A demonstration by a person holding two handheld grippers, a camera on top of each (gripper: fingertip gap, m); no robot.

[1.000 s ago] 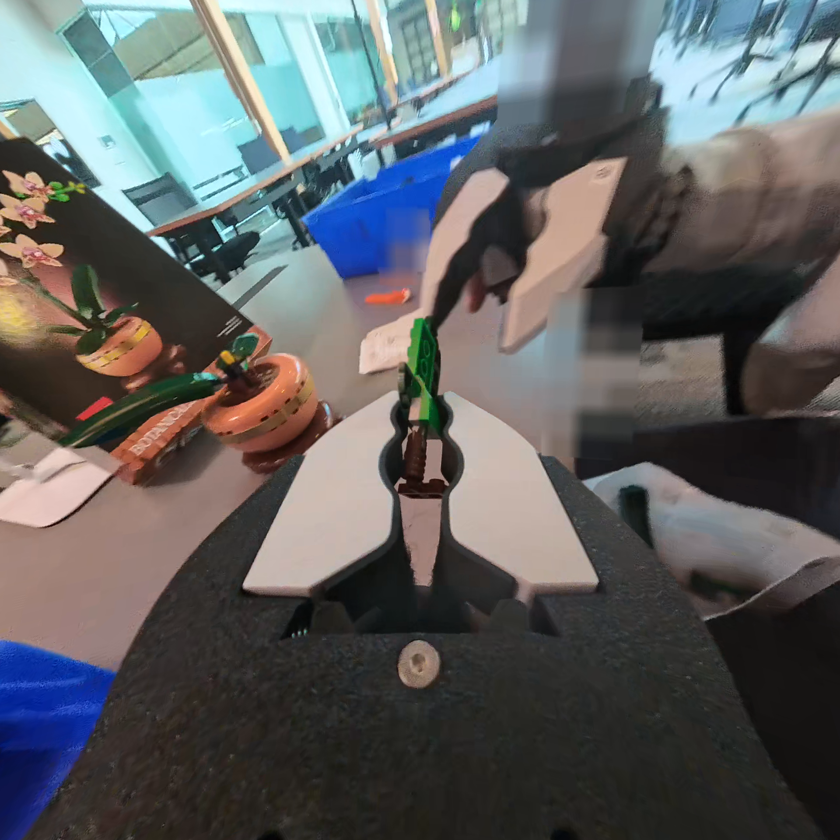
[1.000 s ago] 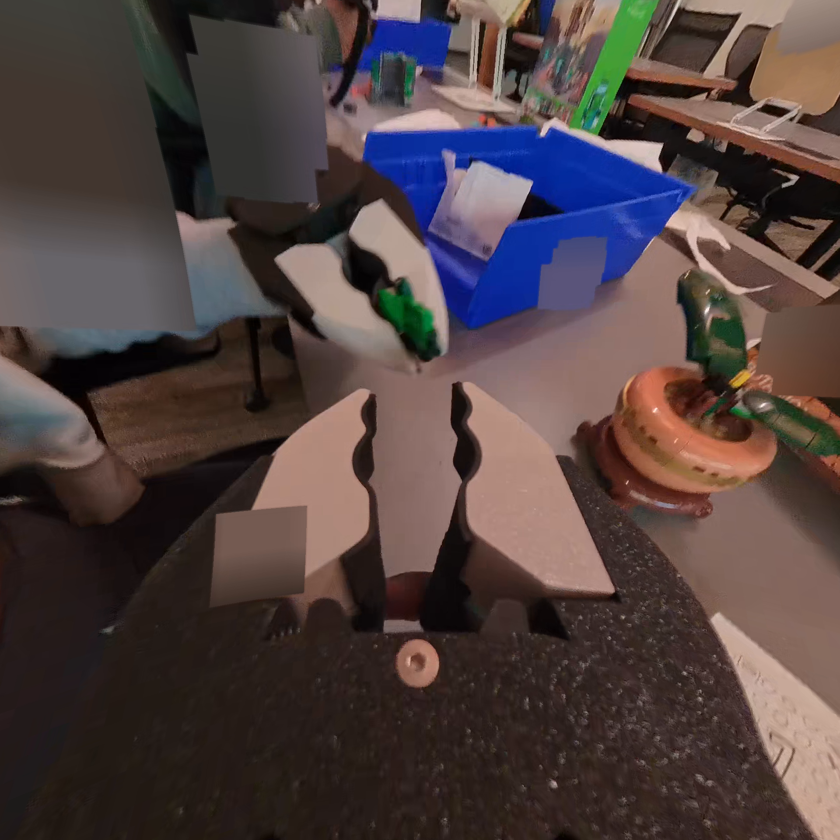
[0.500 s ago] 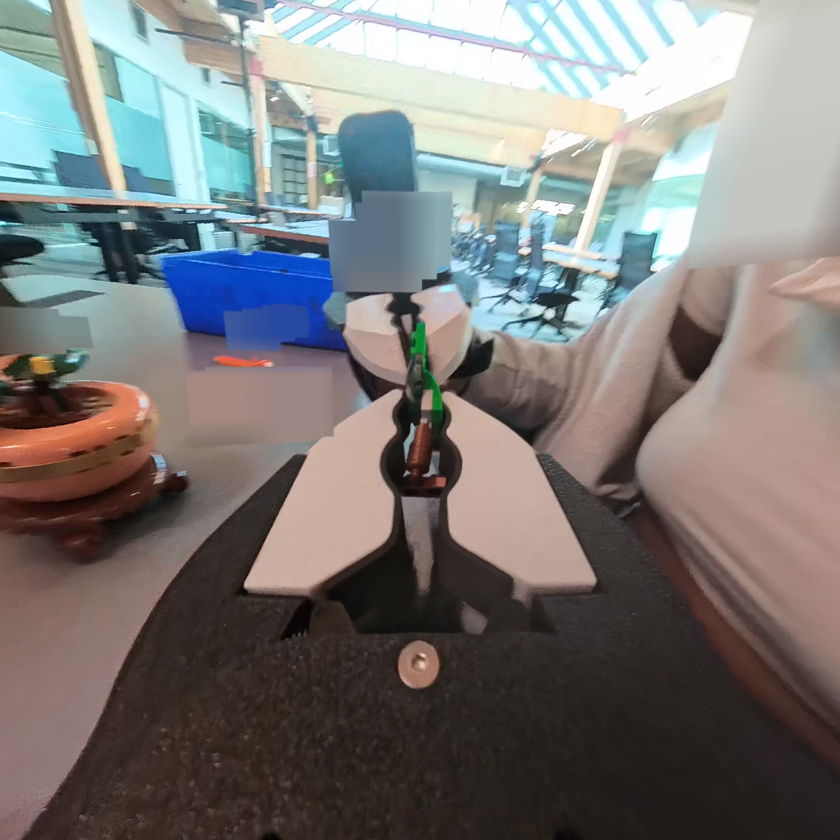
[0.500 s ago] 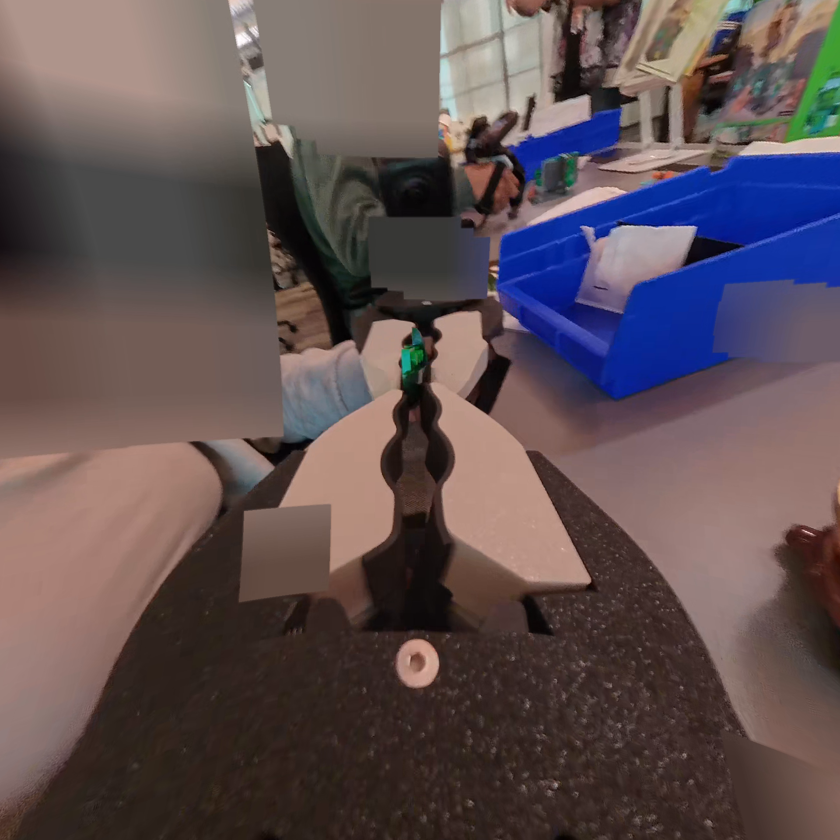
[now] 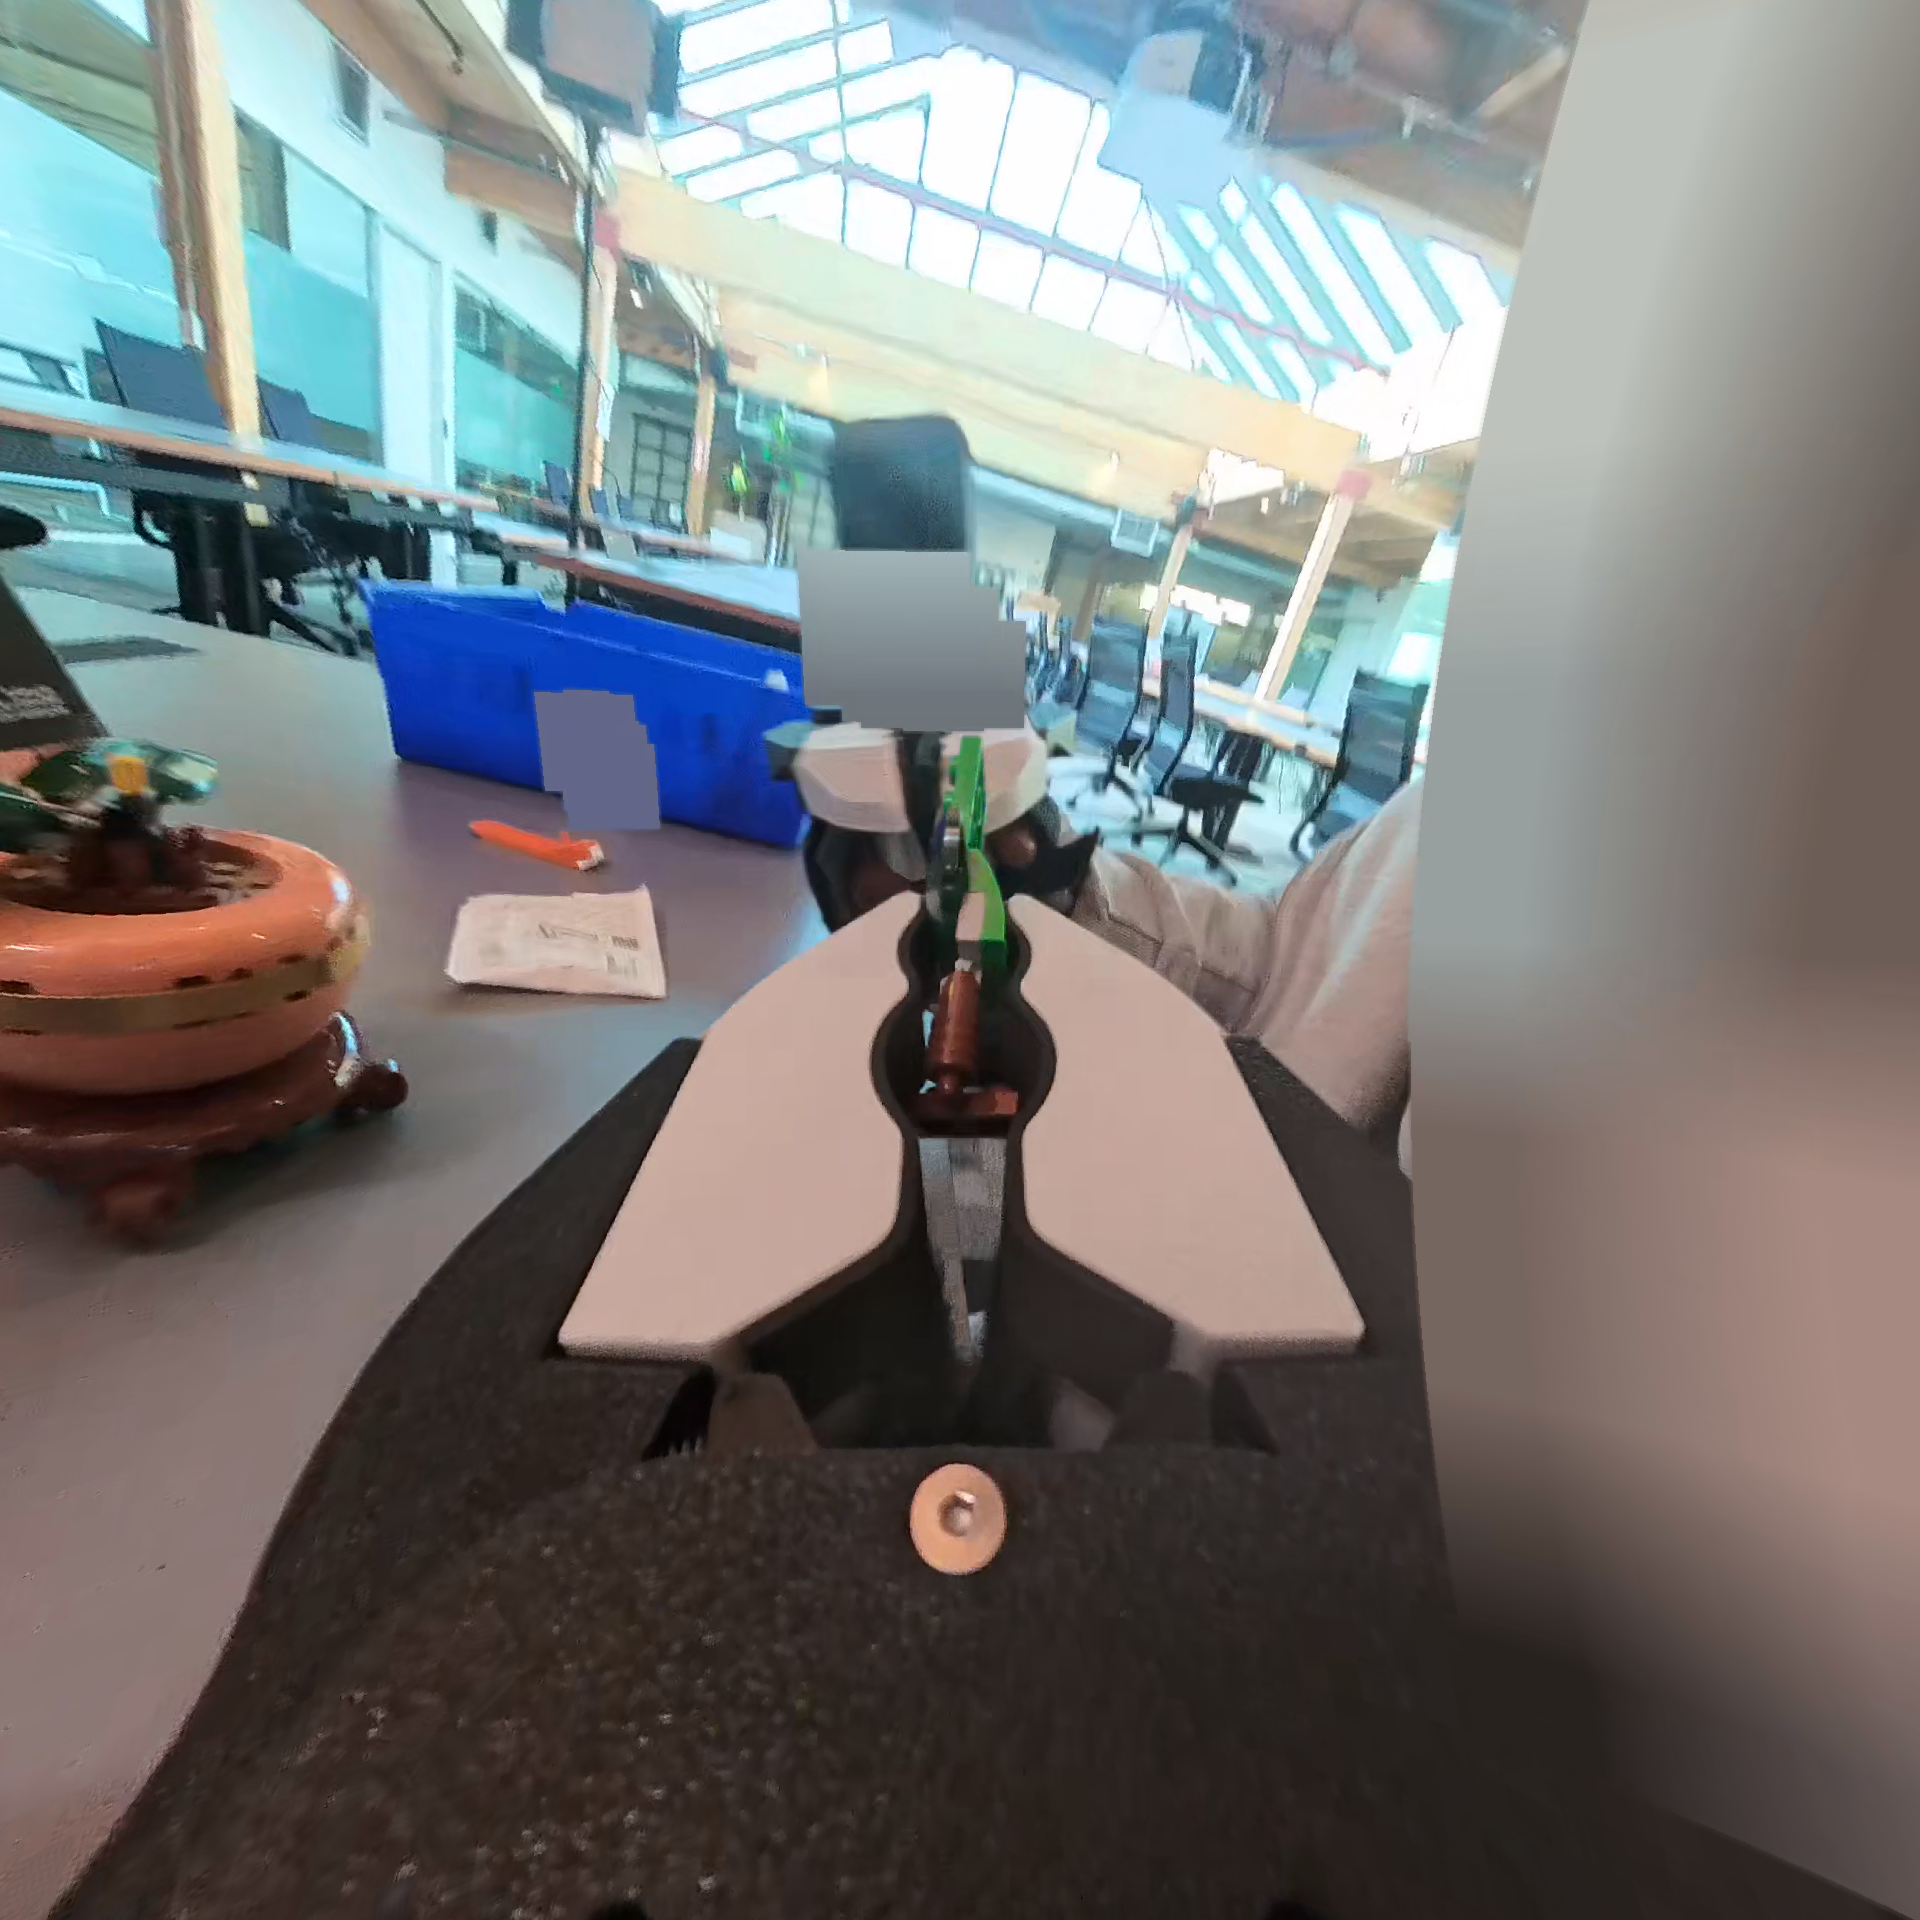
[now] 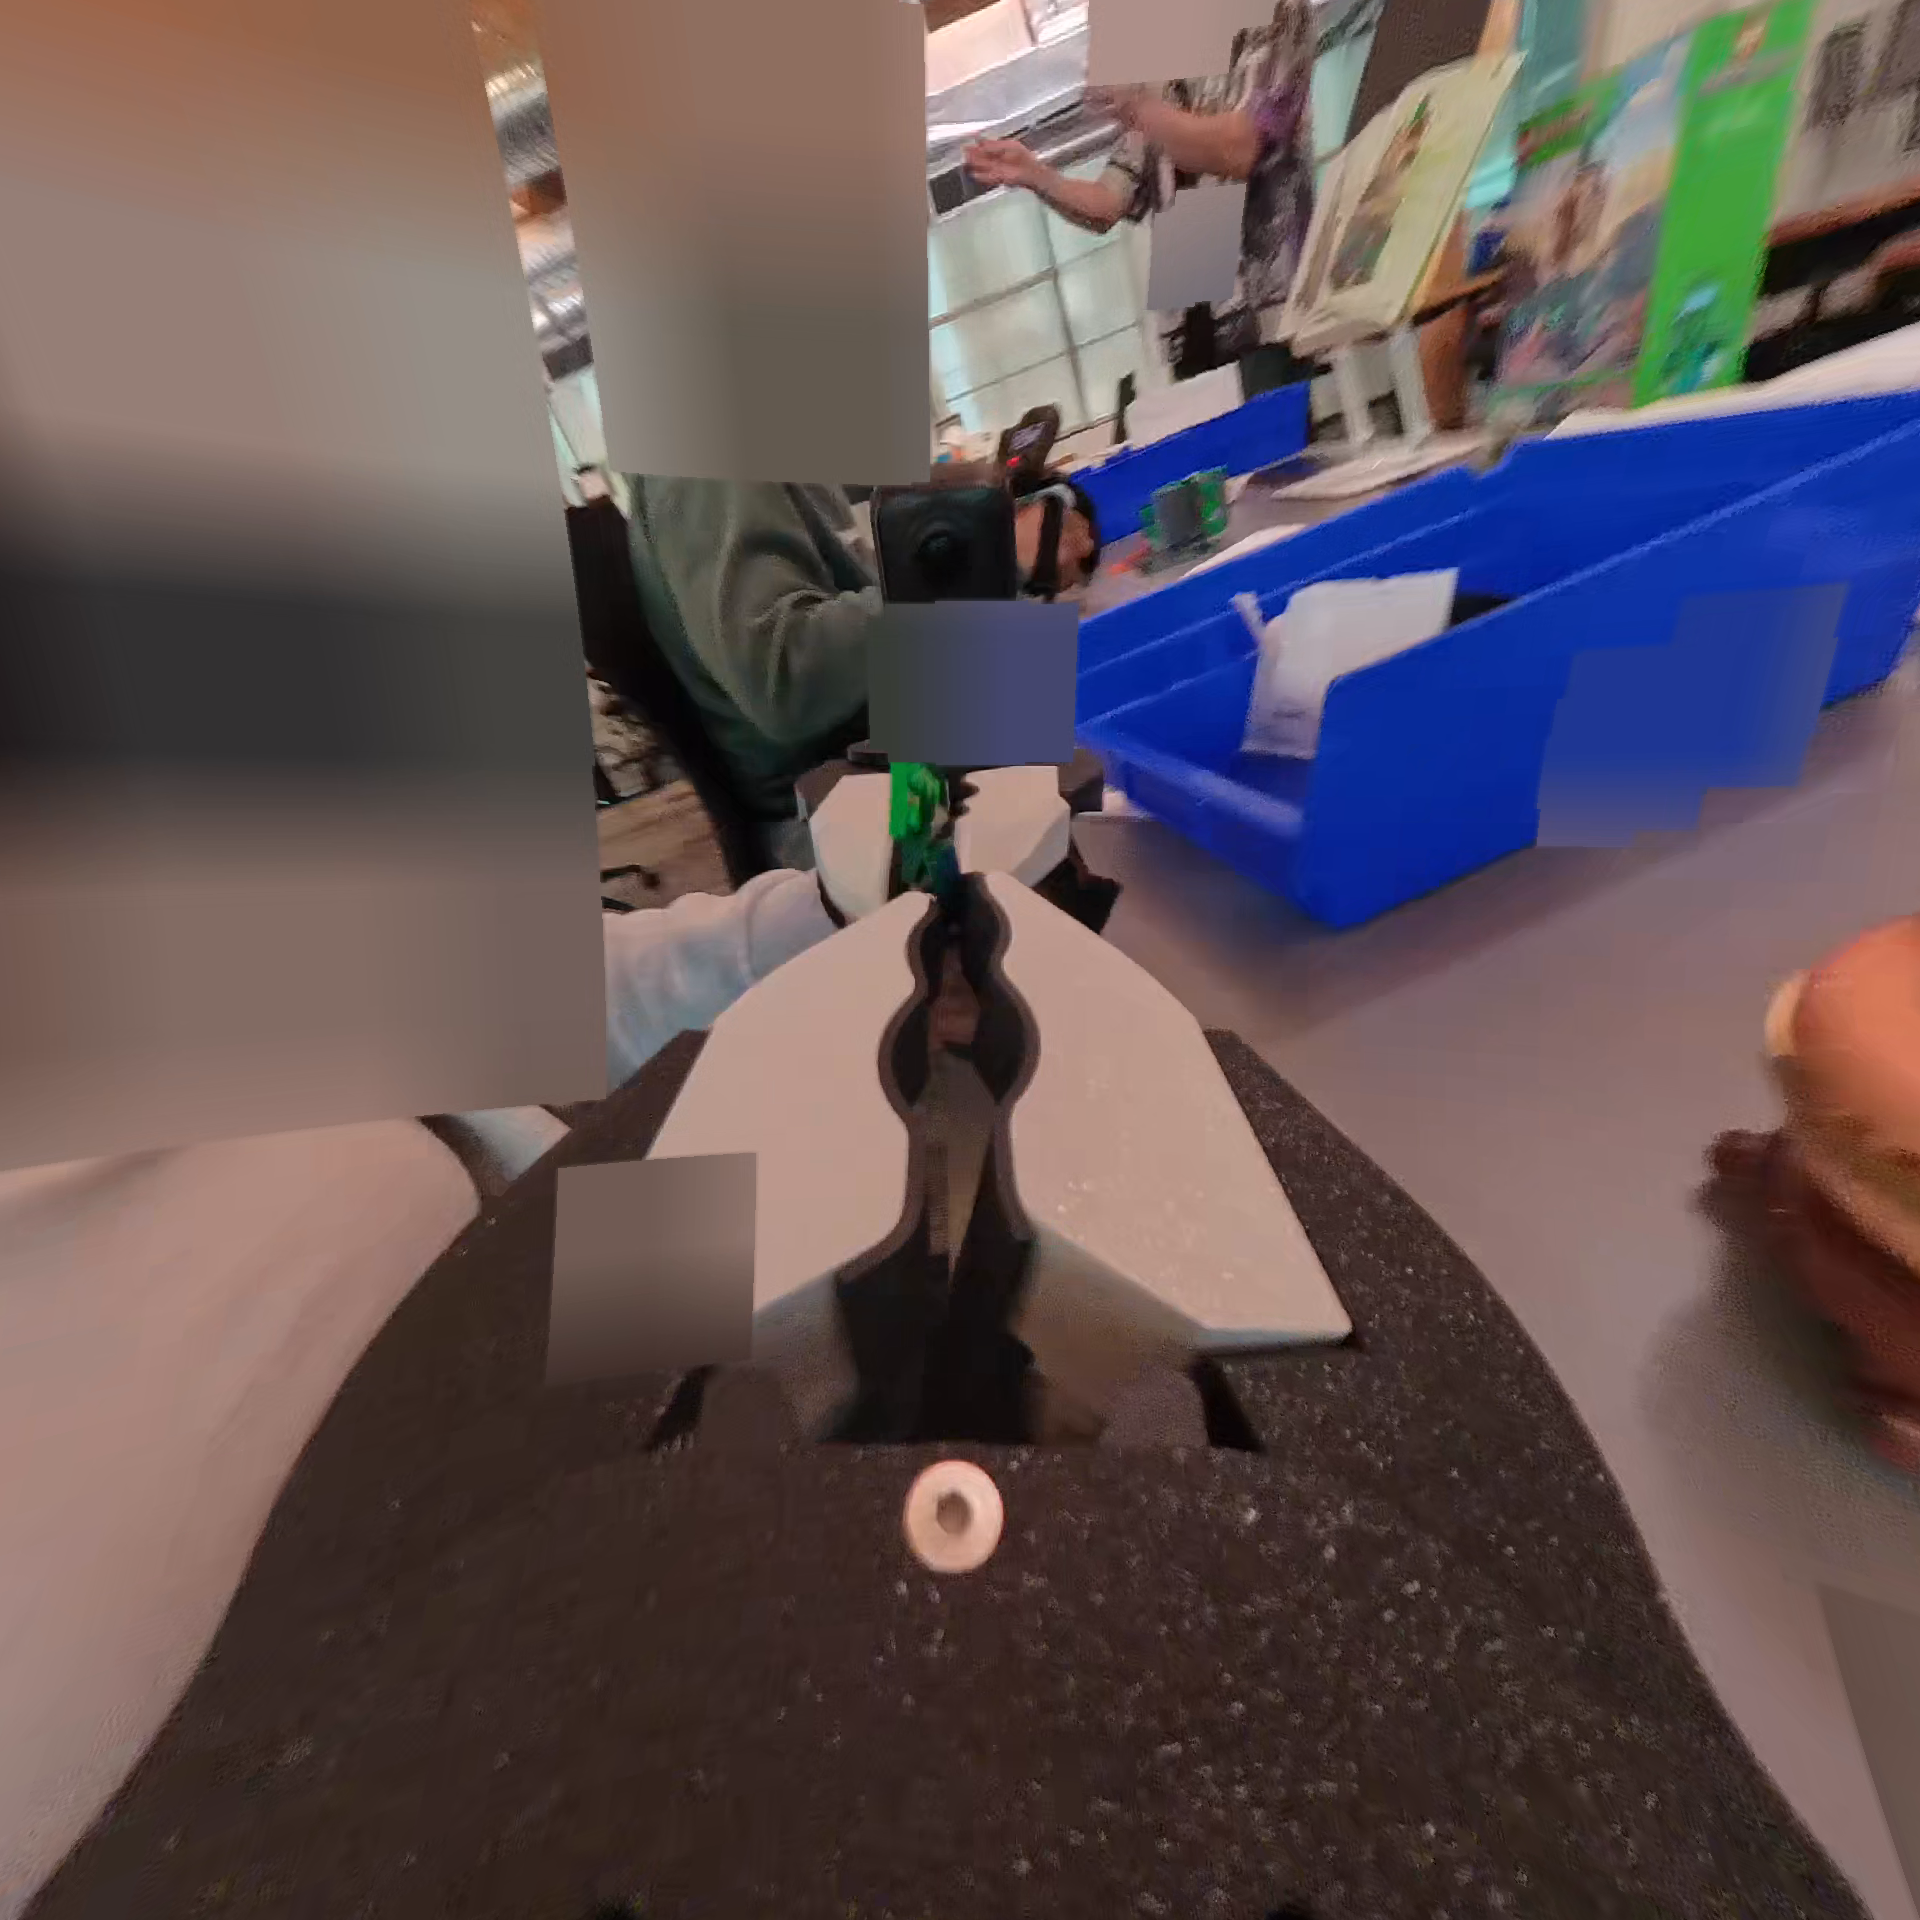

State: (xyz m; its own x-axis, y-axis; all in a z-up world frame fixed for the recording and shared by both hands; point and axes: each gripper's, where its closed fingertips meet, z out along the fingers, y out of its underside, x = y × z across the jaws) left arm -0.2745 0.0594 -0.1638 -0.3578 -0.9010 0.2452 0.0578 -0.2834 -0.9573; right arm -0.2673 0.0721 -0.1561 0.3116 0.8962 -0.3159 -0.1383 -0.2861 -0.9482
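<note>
My left gripper (image 5: 961, 920) is shut on a brick-built plant stem (image 5: 971, 831), green at the top with a brown lower part (image 5: 956, 1029) between the jaws. It holds the stem in the air above the grey table (image 5: 312, 1247). My right gripper (image 6: 951, 899) faces it tip to tip and is shut on the far end of the same green stem (image 6: 914, 821). The right gripper's white fingers (image 5: 857, 779) show beyond the stem in the left wrist view. The left gripper's fingers (image 6: 1023, 831) show in the right wrist view.
An orange brick flower pot (image 5: 156, 966) on a brown stand sits on the table to the left, blurred in the right wrist view (image 6: 1849, 1122). Behind it are a blue bin (image 5: 488, 686), a white paper packet (image 5: 561, 940) and an orange tool (image 5: 535, 842). A person's sleeve (image 5: 1247, 935) is close.
The right gripper was open and apart from the left one. It has come up to the green stem and shut on its far end. Both grippers have swung to face each other.
</note>
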